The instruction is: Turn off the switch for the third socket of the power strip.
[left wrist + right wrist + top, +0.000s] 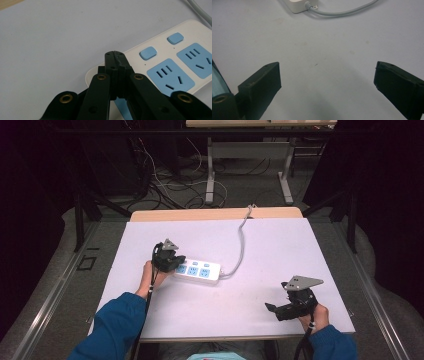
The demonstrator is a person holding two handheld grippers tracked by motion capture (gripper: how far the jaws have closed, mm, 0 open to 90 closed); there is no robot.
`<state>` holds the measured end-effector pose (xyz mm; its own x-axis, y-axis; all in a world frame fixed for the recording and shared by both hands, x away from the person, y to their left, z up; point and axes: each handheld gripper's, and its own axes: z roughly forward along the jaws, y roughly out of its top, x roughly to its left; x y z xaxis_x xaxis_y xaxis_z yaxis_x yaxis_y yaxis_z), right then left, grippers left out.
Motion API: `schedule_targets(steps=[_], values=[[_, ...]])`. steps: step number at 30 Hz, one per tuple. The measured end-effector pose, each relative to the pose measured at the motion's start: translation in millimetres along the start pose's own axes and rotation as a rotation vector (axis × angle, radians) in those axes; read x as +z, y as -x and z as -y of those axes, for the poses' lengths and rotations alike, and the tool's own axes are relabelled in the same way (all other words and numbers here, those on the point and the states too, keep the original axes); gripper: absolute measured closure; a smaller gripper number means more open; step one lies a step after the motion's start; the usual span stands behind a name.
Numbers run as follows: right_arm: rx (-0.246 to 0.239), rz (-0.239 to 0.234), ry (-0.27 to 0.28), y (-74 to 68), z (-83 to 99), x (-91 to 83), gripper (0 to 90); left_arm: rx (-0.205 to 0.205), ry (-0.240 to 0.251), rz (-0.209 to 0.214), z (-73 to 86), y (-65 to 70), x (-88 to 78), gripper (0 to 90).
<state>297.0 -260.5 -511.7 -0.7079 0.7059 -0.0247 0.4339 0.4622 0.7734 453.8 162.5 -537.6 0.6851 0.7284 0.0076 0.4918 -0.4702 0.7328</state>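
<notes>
White counter [280, 240], tangled floor cables beyond: the left claw [176, 262], pinched together, rests over a power strip [202, 271] at centre; right claw [272, 309] gapes wide near the front-right corner

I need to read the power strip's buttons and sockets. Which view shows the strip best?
The left gripper view: the power strip sits close, its blue buttons and sockets sharp. The high view shows it whole but small; the right gripper view catches just its cable end.

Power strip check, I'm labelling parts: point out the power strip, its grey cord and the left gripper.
power strip [199, 270], high view, white top face.
grey cord [342, 12], right gripper view, mid-run near the plug end.
left gripper [115, 55], left gripper view, shut jaw tips.
</notes>
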Motion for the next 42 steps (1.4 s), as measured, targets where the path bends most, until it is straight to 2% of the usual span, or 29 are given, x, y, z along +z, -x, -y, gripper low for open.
schedule_targets(steps=[20, 29, 42], values=[[0.007, 0.005, -0.003, -0.2, 0.1, 0.5, 6.8, 0.0, -0.008, 0.015, 0.5, -2.1, -0.7, 90.0], [0.008, 0.005, -0.001, -0.3, 0.2, 0.4, 6.9, 0.004, -0.003, -0.001, 0.6, 0.1, 0.5, 90.0], [0.008, 0.003, -0.003, -0.3, 0.2, 0.2, 6.9, 0.009, -0.004, -0.003, 0.4, 0.1, 0.4, 90.0]])
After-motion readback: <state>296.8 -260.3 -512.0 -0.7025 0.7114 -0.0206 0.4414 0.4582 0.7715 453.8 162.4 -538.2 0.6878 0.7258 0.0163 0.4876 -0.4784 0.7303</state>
